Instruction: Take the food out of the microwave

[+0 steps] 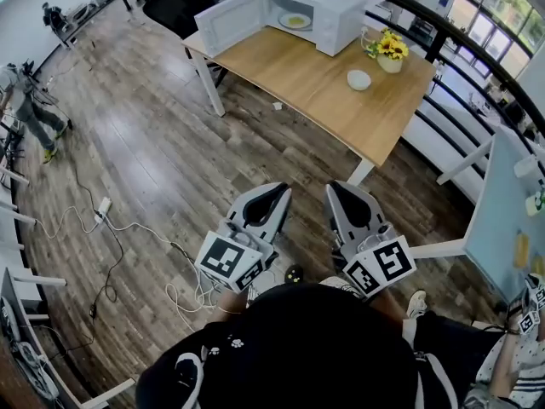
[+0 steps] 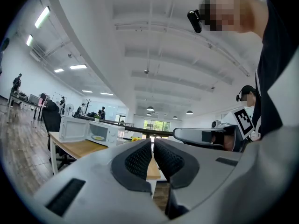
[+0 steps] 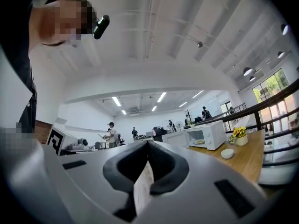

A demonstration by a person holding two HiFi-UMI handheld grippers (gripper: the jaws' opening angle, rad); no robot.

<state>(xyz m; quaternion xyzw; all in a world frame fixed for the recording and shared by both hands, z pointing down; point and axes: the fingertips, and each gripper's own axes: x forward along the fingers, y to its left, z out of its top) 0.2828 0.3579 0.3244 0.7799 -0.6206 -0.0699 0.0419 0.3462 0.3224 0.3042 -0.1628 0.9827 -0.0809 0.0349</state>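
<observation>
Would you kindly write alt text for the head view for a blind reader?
An open white microwave holding a plate of food sits on a wooden table; the left tool and right tool, both shut, point toward it.

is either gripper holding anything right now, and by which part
Nothing is held. The left gripper and the right gripper both have their jaws shut with nothing between; the plate of food sits in the open microwave.

Bright, even light from windows (image 1: pixel 490 15) and ceiling strip lights (image 3: pixel 161 97); shadows soft. Both gripper views have heavy fisheye bending and black corners. Nearest foreground soft, far room sharper.
</observation>
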